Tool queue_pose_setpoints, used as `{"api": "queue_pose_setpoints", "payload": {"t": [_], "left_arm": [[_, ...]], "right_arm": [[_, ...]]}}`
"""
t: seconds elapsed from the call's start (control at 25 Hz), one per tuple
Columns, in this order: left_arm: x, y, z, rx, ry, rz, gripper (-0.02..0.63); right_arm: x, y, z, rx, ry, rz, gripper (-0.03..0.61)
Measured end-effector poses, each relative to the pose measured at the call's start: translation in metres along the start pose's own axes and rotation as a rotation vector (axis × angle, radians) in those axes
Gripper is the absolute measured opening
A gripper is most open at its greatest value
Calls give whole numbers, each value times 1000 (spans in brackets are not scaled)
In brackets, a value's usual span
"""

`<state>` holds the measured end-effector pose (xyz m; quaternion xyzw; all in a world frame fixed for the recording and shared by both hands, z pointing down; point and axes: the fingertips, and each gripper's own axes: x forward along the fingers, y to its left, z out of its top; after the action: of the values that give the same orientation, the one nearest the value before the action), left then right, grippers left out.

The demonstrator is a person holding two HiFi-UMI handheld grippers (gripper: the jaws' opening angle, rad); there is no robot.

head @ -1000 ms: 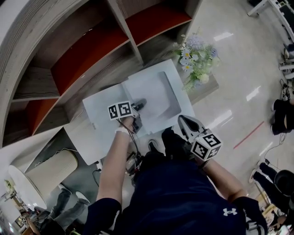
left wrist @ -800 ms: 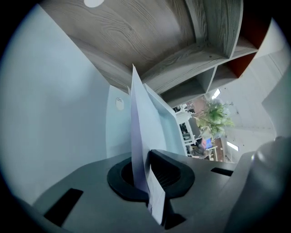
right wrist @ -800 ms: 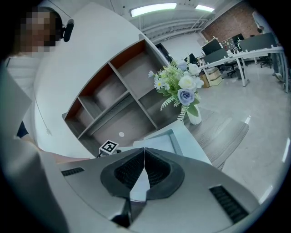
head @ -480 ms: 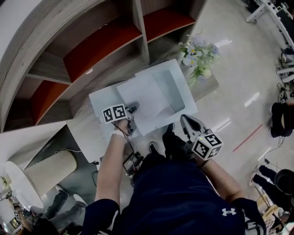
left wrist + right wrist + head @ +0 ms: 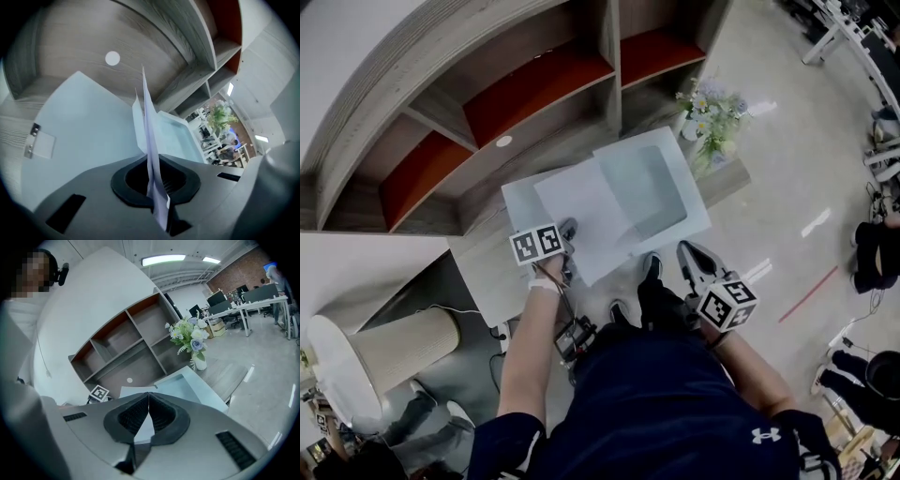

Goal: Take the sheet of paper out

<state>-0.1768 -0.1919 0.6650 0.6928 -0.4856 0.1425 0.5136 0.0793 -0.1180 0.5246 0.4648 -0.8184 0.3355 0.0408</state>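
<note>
Seen from the head view, the sheet of paper lies slanted across the open pale box on the counter, its near corner at the left gripper. Only the left gripper view shows the grip itself: the sheet stands edge-on, clamped between the dark fingers. The right gripper hangs apart from the box. Its own view shows its fingers pressed together and empty, with the flowers and shelf beyond. Black square markers cover both cubes, and a white logo marks the dark shirt.
</note>
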Motion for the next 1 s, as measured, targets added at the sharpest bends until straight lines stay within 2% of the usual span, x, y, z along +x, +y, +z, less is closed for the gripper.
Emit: {"api": "queue_pose_setpoints", "payload": {"t": [0.28, 0.56, 1.0], "left_arm": [[-47, -2, 5, 97, -74, 53, 34], [-95, -35, 10, 174, -175, 6, 32], [-172, -95, 10, 312, -338, -65, 31]], "right_arm": [[-11, 25, -7, -20, -20, 20, 14], [-19, 41, -4, -52, -52, 15, 14], [-28, 75, 15, -156, -74, 10, 14]]}}
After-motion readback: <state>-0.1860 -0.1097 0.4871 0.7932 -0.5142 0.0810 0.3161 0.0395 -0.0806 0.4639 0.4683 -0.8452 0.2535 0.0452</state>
